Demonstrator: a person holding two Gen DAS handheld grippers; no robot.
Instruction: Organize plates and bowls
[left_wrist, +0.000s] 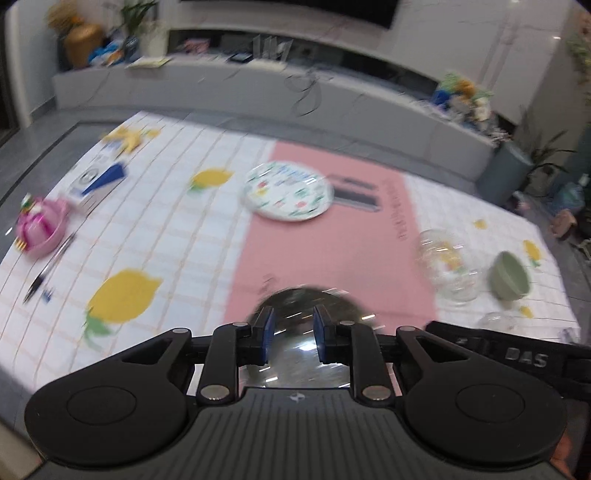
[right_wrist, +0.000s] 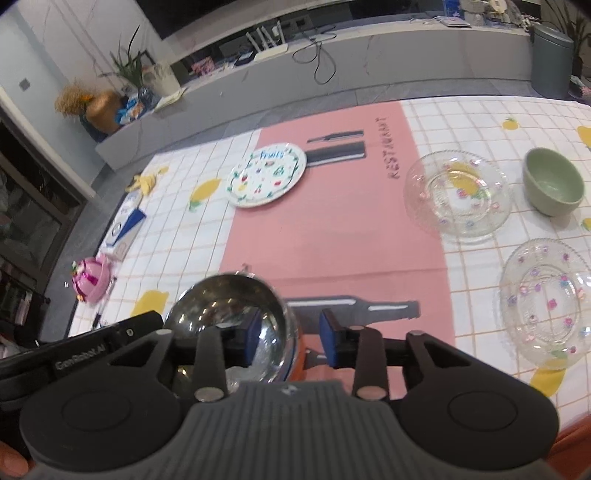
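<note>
A shiny steel bowl (right_wrist: 229, 317) stands on the pink mat near the table's front edge; it also shows in the blurred left wrist view (left_wrist: 299, 332). My right gripper (right_wrist: 290, 338) is open, its jaws straddling the bowl's right rim, left pad inside. My left gripper (left_wrist: 293, 332) is open just over the bowl. A white fruit-print plate (right_wrist: 266, 173) lies at the back of the mat, also in the left view (left_wrist: 288, 190). Two clear glass plates (right_wrist: 458, 192) (right_wrist: 546, 299) and a green bowl (right_wrist: 552, 181) sit on the right.
A pink toy bowl (right_wrist: 90, 278), a blue-white carton (right_wrist: 125, 225) and a banana peel (right_wrist: 146, 181) lie along the table's left edge. A pen (left_wrist: 48, 271) lies near the toy. An orange object (right_wrist: 299, 358) sits under the steel bowl. A grey low cabinet (right_wrist: 332, 62) runs behind the table.
</note>
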